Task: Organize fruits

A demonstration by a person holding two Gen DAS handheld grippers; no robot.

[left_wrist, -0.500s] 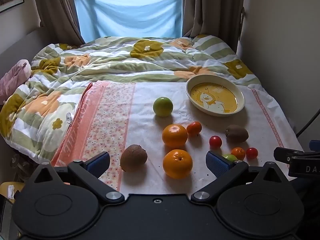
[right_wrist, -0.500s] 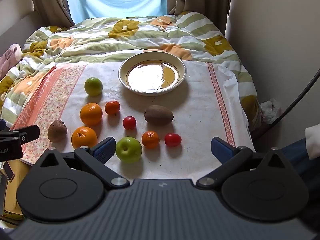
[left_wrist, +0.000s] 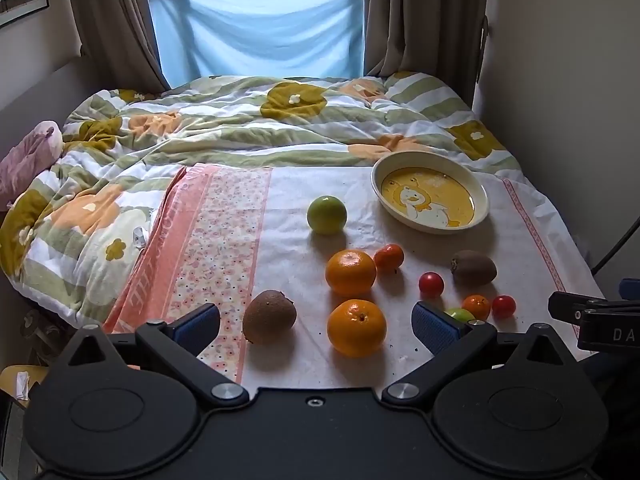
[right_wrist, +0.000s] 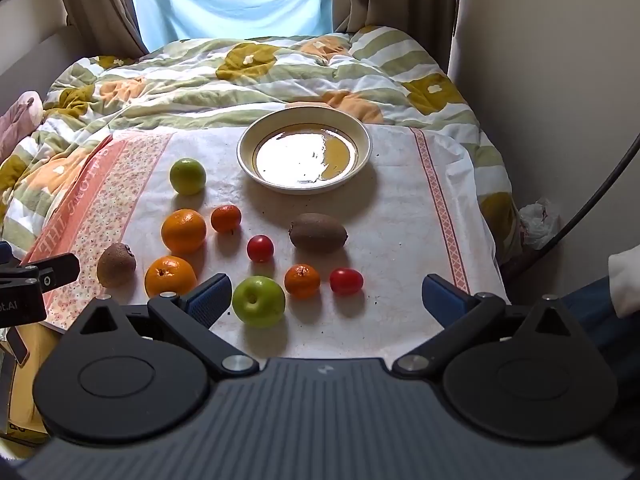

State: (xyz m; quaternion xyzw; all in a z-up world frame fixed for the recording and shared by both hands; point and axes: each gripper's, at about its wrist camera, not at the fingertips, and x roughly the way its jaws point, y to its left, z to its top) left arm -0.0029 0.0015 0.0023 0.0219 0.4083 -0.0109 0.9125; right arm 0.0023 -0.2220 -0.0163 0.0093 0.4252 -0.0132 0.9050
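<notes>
left claw [left_wrist: 316,320]: fingers apart, holding nothing, low over the near edge of the cloth [left_wrist: 280,200]; a kiwi [left_wrist: 269,317] and an orange [left_wrist: 356,327] lie in the gap between its fingers, neither touched. right claw [right_wrist: 326,294]: fingers apart, holding nothing; a green apple [right_wrist: 259,301], a small mandarin [right_wrist: 302,280] and a red tomato [right_wrist: 346,281] lie in the gap, the apple just beside the left finger [right_wrist: 210,298].

the fruits lie loose on the cloth, which is spread over a bed [right_wrist: 240,72] with a flowered quilt. a bowl [right_wrist: 248,136], cream-rimmed with a yellow floor, sits at the far right of the cloth with no fruit in it. left of the bowl, a second green apple [right_wrist: 187,176]. nearer, a second orange [right_wrist: 183,231] with a second mandarin [right_wrist: 226,218] just beside it on its right. centre, a second tomato [right_wrist: 260,248]; right of it a second kiwi [right_wrist: 318,232], lying on its side. the first orange and first kiwi sit at the near left, close together.

from the left wrist view the right claw's body shows at the right edge; from the right wrist view the left claw's body shows at the left edge. behind the bed, curtains [left_wrist: 420,16] flank a window covered by a blue sheet [left_wrist: 256,28].
</notes>
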